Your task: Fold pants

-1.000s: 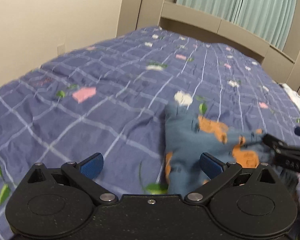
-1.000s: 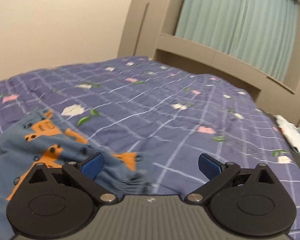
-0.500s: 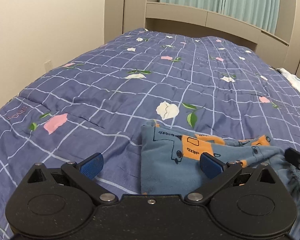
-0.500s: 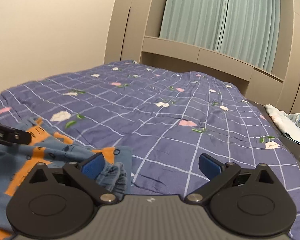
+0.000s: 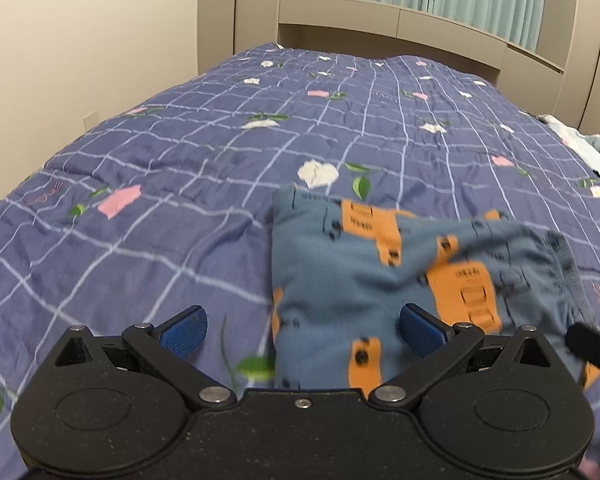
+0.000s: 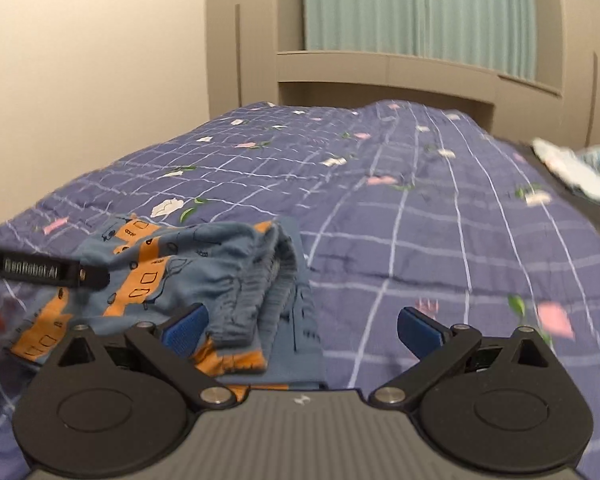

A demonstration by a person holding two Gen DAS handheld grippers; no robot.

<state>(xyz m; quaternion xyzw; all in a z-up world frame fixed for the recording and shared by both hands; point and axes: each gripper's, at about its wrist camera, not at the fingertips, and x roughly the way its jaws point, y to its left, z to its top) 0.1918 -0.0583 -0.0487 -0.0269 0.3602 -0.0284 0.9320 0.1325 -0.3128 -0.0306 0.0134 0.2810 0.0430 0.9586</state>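
Observation:
The blue pants (image 5: 383, 264) with orange car prints lie folded in a compact bundle on the purple checked bed cover. My left gripper (image 5: 303, 326) is open and empty just above their near left edge. In the right wrist view the pants (image 6: 204, 272) lie at the lower left with the gathered waistband on their right side. My right gripper (image 6: 301, 324) is open and empty over the bundle's right edge. A black finger of the left gripper (image 6: 44, 271) reaches in from the left over the pants.
The purple quilt (image 5: 180, 168) with white grid and flower prints covers the whole bed. A beige headboard shelf (image 5: 419, 28) and green curtains stand at the far end. A white and light-blue cloth (image 6: 575, 168) lies at the bed's far right edge. A beige wall runs along the left.
The pants went from a bunched heap to a flatter folded bundle. Both grippers pulled back and rose a little, both still open.

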